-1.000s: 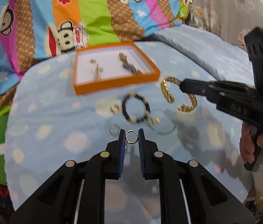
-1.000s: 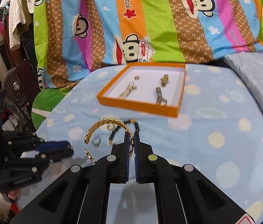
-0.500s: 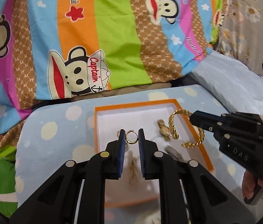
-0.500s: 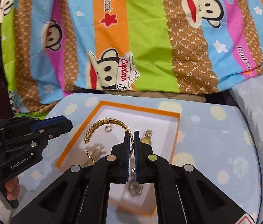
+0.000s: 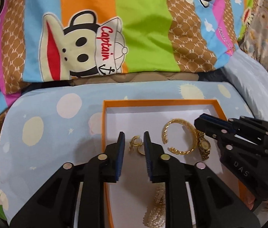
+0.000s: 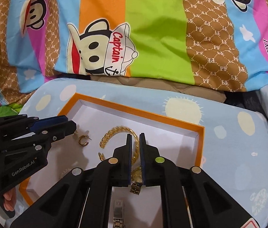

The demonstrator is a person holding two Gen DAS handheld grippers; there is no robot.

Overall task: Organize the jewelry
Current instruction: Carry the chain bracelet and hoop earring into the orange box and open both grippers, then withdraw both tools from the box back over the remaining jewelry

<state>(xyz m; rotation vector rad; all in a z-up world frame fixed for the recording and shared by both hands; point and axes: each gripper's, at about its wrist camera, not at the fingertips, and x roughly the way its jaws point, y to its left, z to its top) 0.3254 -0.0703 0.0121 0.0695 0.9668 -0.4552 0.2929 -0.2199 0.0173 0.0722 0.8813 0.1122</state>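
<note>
An orange box (image 5: 160,101) with a white floor lies on the blue spotted sheet. My left gripper (image 5: 134,135) hangs low over its left part with its jaws opening. A gold hoop earring (image 5: 136,145) lies loose on the floor between the fingers. My right gripper (image 6: 135,136) is over the middle of the box (image 6: 134,112), its jaws opening too. A gold bangle (image 6: 113,132) runs between the pads and rests on the floor. In the left wrist view the bangle (image 5: 179,136) lies just left of the right gripper (image 5: 210,121). The left gripper (image 6: 69,126) shows beside the earring (image 6: 82,140).
Also in the box are a gold watch (image 6: 136,174), a silver watch band (image 6: 117,210) and a pearly gold piece (image 5: 156,209). A striped cartoon quilt (image 5: 134,28) rises behind the box. A hand (image 6: 8,203) holds the left gripper's handle.
Both grippers carried the earring and the bangle from the spotted sheet forward to over the box and came lower. Both pairs of jaws have widened, and the earring has dropped to the box floor.
</note>
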